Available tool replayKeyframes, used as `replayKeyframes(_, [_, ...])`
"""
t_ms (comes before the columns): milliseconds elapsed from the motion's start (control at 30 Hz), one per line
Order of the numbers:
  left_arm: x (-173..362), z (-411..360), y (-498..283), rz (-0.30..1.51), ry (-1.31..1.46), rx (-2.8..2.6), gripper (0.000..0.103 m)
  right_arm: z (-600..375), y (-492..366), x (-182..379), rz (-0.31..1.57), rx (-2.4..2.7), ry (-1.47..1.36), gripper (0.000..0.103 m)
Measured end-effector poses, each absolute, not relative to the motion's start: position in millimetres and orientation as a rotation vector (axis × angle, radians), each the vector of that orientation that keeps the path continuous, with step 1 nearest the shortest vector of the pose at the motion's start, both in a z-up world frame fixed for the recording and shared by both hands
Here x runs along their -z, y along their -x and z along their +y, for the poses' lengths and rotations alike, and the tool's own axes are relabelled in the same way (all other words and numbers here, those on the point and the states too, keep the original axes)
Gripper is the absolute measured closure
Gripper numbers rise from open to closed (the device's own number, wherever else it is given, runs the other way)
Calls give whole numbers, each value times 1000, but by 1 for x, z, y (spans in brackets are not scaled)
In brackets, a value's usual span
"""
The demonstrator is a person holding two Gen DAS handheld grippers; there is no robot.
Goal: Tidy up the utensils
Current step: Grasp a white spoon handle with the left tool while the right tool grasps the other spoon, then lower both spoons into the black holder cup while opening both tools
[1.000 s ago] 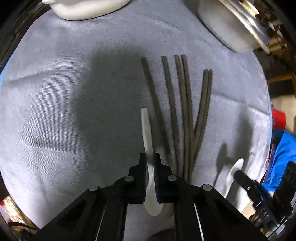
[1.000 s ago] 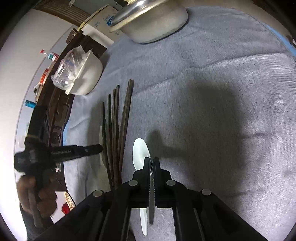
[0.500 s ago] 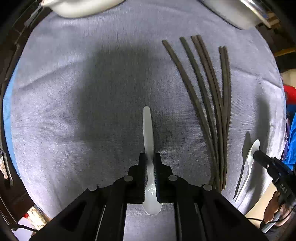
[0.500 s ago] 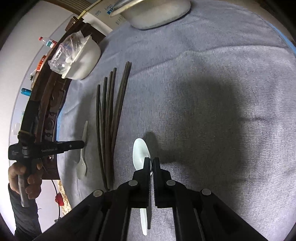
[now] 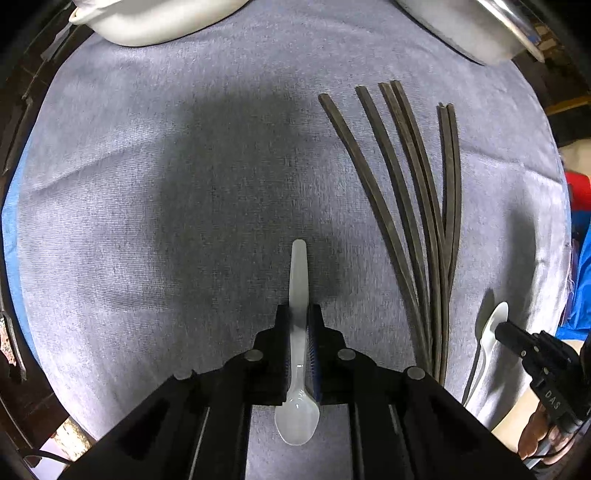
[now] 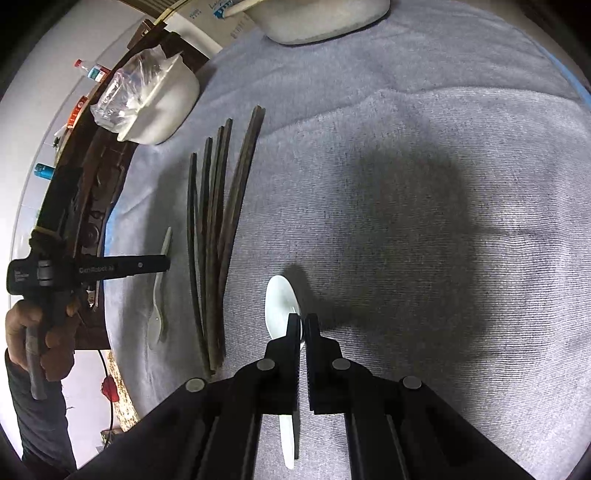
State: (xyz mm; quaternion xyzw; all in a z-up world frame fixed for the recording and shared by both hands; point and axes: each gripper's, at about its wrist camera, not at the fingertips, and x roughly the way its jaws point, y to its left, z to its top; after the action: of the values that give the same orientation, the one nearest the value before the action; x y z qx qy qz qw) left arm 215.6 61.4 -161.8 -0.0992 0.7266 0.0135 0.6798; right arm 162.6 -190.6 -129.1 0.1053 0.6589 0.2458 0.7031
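My left gripper is shut on a white plastic spoon, handle pointing forward, bowl toward the camera, held just above the grey cloth. My right gripper is shut on a second white plastic spoon, bowl forward, handle running back under the jaws. Several dark chopsticks lie fanned on the cloth between the two spoons; they also show in the right wrist view. The left gripper and its spoon show at the left of the right wrist view. The right gripper shows low right in the left wrist view.
A grey cloth covers the table. A white bowl holding clear plastic stands beyond the chopsticks. A metal bowl stands at the far edge. A dark wooden edge borders the cloth's left side.
My left gripper has carried its spoon leftward, away from the chopsticks, and now holds it over open cloth. My right gripper has stayed shut on its spoon to the right of the chopsticks.
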Motion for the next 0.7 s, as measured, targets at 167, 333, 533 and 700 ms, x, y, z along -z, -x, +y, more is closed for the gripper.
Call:
replayKeyframes(167, [151,78,-191,1560,265,-19,93,-197,-155,114,1421,-546,-260,100])
replayKeyframes(333, [118,86,-156,1431,347,-9,93,-212,-140,90,1348,-531,-308,100])
replayKeyframes(533, [59,77,-114,1264,448,3,93,-232,-117,60,1248,-501,-401,100])
replayKeyframes(700, [0,64,-78,1109,529,29,93,-242,-91,20,1105,-487,-452,100])
